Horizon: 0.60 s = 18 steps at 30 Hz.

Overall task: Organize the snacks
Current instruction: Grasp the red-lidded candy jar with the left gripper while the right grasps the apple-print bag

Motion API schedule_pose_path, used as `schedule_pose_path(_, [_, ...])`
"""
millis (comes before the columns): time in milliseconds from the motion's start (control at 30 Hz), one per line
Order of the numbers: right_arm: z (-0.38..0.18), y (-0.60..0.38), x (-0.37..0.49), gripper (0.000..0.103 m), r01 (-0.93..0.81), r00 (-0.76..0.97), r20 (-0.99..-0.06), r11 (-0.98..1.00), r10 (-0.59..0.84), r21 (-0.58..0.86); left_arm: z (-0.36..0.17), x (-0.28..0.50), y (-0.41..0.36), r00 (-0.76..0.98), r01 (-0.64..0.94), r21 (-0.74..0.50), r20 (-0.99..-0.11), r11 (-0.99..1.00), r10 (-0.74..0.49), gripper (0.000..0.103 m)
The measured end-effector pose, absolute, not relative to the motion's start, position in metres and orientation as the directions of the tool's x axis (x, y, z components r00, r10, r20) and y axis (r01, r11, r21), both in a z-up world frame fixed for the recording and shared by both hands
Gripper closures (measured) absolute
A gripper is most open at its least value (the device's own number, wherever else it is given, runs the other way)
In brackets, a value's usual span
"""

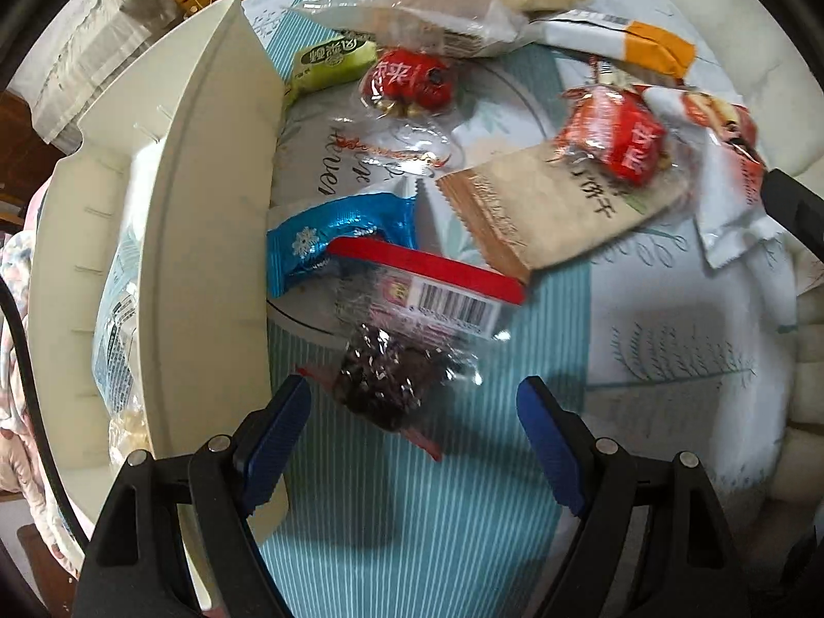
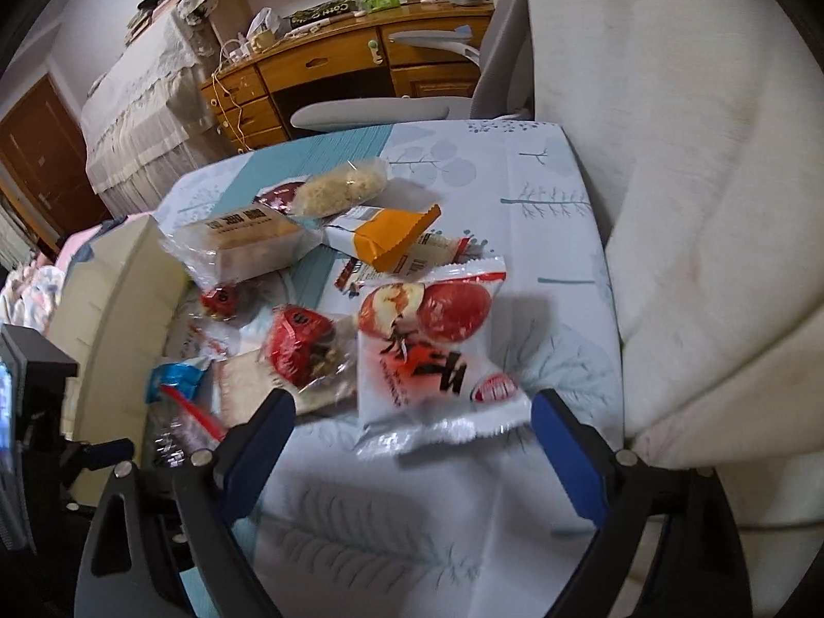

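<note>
A clear crinkly packet of dark chocolate-like pieces lies on the ribbed teal tablecloth, just beside the smooth cream plastic bin. The left gripper points straight down over it, blue ridged pads spread wide either side of the packet, not pressing it. Farther from the bin, the right gripper tilts steeply downward, jaws wide and gripping nothing, flanking the lower edge of a glossy white apple-print packet with serrated ends.

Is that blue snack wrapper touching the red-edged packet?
Touching: in the left wrist view the red-edged packet overlaps and lies on the blue snack wrapper, with no gap.
</note>
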State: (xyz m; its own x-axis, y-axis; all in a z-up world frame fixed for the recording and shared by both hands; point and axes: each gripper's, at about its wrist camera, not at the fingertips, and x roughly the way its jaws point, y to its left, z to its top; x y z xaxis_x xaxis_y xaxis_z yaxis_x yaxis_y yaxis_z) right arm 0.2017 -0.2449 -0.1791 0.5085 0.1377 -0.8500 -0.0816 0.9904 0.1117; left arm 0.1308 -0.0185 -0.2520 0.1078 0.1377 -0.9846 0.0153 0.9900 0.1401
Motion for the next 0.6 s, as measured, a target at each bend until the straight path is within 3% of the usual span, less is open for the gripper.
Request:
schedule_pose_path(167, [-0.199, -0.245, 0.217, 0.01, -0.074, 0.484, -0.866, 0.992, 0.129, 0.107, -0.263, 0.136, -0.023, 0.094, 0.043, 0.139, -0.986, 0.989, 0.135, 0.022])
schedule_pose_path(467, [-0.223, -0.246, 0.228, 0.028, -0.084, 0.425, -0.892, 0.988, 0.154, 0.13, -0.277, 0.146, -0.02, 0.105, 0.055, 0.162, -0.982, 0.985, 0.156, 0.022])
schedule_pose_path(600, [-0.224, -0.249, 0.228, 0.032, -0.083, 0.425, -0.89, 0.986, 0.166, 0.144, -0.277, 0.146, -0.027, 0.131, 0.062, 0.168, -0.979, 0.984, 0.159, 0.029])
